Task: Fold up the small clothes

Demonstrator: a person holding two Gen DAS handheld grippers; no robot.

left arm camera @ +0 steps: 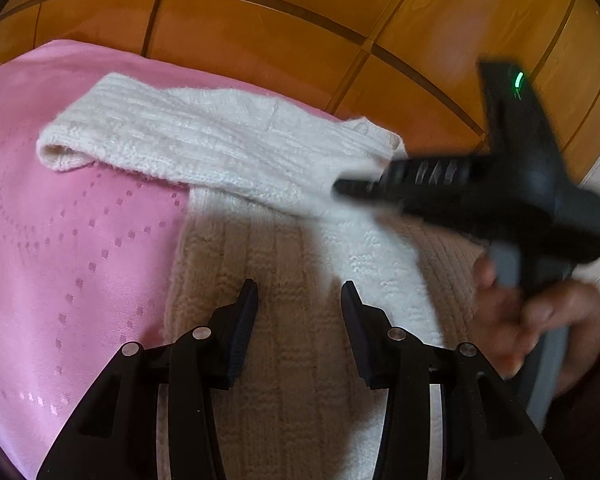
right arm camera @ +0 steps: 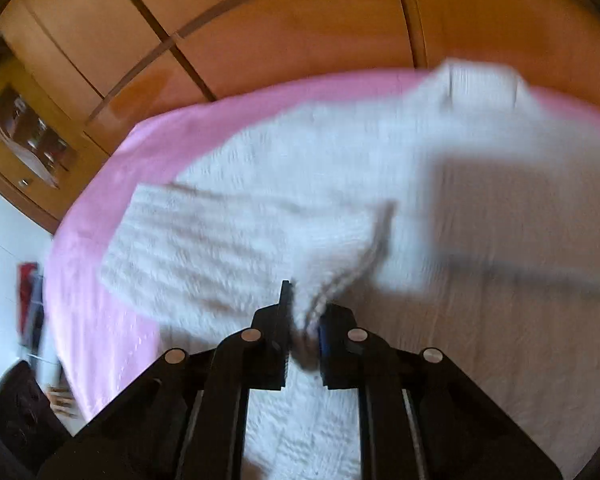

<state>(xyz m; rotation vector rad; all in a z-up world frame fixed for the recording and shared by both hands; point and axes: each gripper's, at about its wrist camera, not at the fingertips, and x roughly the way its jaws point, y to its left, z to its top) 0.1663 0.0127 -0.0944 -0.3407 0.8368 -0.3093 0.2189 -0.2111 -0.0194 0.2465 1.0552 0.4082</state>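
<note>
Pink bedspread [left arm camera: 72, 240] carries white knit sweater [left arm camera: 220, 136], spread flat.

Pink bedspread [left arm camera: 60, 240] before orange wooden wardrobe doors [left arm camera: 260, 32]

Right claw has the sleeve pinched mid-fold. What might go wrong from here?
1. The right claw pinches only a thin bunch of the sleeve; it may slip out mid-swing.
2. The left claw hangs open over the sweater, not pinning it, so the body could drag across the pink blanket.

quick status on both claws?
Left claw: open, empty, over the white sweater.
Right claw: shut on a fold of the sweater.
</note>
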